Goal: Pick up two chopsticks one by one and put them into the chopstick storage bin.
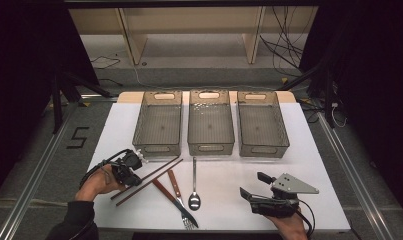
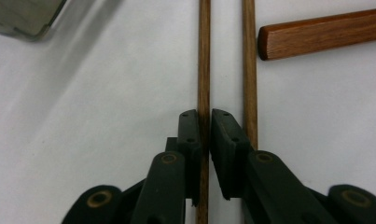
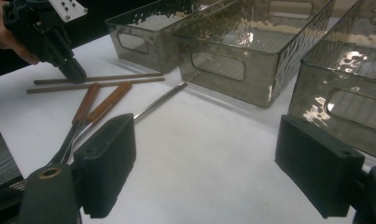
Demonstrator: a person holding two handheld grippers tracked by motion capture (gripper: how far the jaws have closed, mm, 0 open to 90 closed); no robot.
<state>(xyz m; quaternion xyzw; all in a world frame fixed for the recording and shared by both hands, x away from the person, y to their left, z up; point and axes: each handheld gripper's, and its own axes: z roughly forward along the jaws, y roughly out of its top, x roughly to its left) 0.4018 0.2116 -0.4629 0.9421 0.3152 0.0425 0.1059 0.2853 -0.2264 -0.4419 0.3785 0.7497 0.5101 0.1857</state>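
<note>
White desk (image 1: 269, 150) surface carries three smoky clear plastic bins (image 1: 211, 122) in a row along its far edge. From above, two thin brown wooden chopsticks (image 1: 154, 177) lie slanted near the front left corner, beside a wooden-handled knife (image 1: 165, 194), a wooden-handled fork (image 1: 179, 192) and a steel spoon (image 1: 194, 187). The left gripper view adds the detail: the left tongs (image 2: 205, 122) are pressed shut on one chopstick, the second lying just outside the jaw. The right tongs (image 3: 204, 168) rest near the front right corner, spread wide, holding nothing.
</note>
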